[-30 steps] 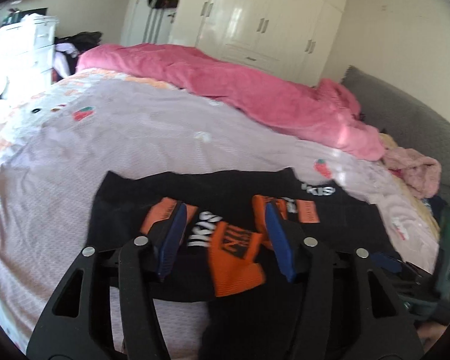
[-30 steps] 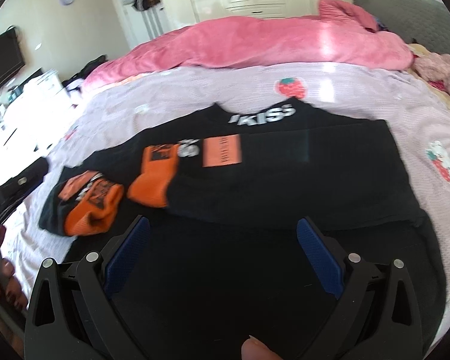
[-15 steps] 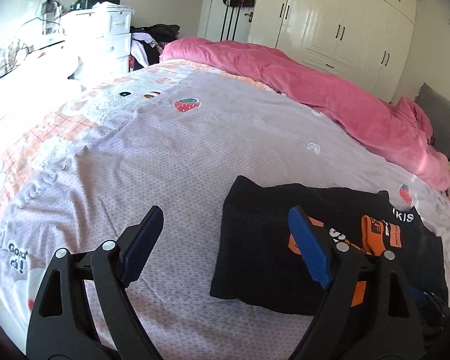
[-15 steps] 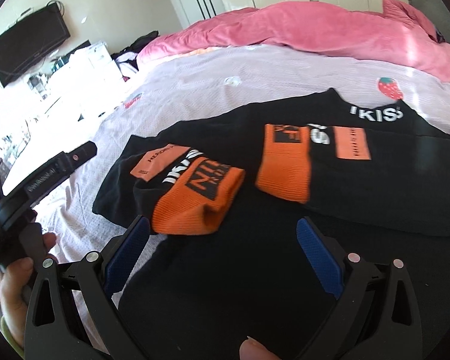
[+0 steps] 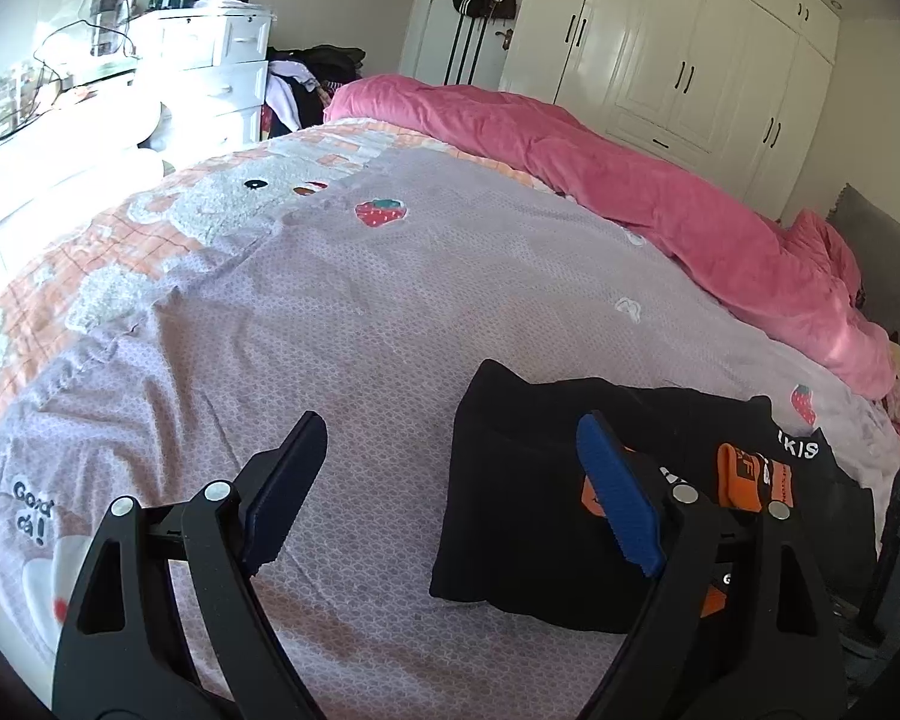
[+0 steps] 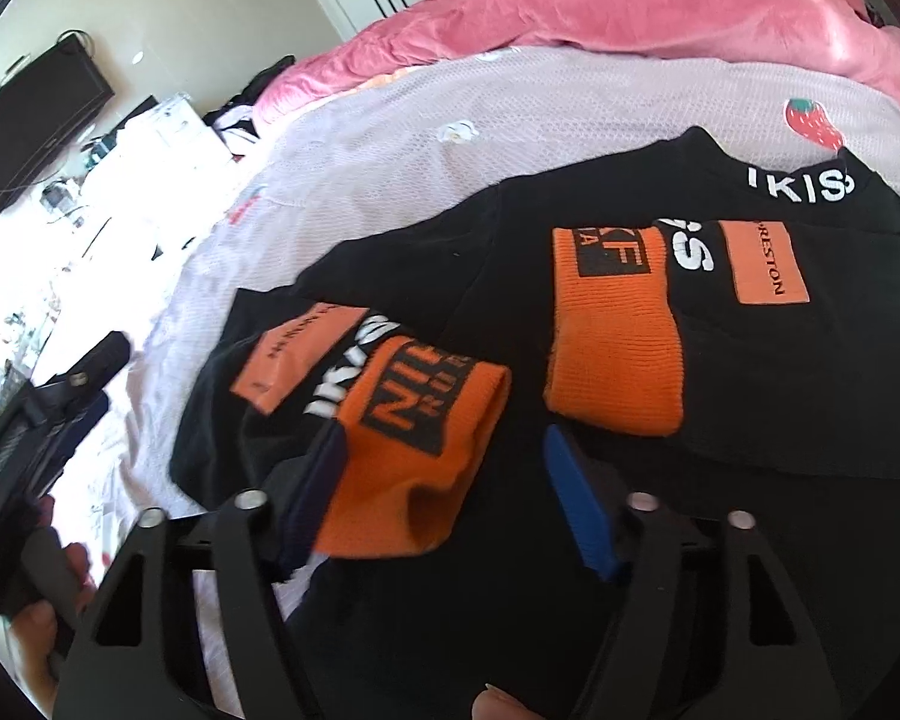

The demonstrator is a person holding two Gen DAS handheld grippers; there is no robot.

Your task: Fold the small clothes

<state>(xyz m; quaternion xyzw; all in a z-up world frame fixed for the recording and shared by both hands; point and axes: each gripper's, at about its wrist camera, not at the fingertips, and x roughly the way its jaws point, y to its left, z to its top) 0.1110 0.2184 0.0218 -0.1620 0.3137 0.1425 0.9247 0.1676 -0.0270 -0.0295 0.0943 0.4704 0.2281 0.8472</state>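
Note:
A black top with orange cuffs and white lettering (image 6: 750,372) lies on the lilac bedspread (image 6: 510,114), both sleeves folded in over its body. My right gripper (image 6: 444,495) is low over it, jaws partly closed around the near orange cuff (image 6: 414,450), with a gap still showing on the right side. The second orange cuff (image 6: 615,336) lies further right. My left gripper (image 5: 450,492) is wide open and empty above the bedspread (image 5: 390,300), left of the top's folded edge (image 5: 510,510). The left gripper also shows in the right wrist view (image 6: 60,414).
A pink duvet (image 5: 660,198) is heaped along the far side of the bed. A white chest of drawers (image 5: 210,66) and a wardrobe (image 5: 690,60) stand beyond. A grey headboard (image 5: 888,276) is at the right. A wall TV (image 6: 36,120) hangs at the left.
My left gripper let go of the sleeve, opened wide and drew back left off the top. My right gripper moved left to the near orange cuff and its jaws have narrowed around it.

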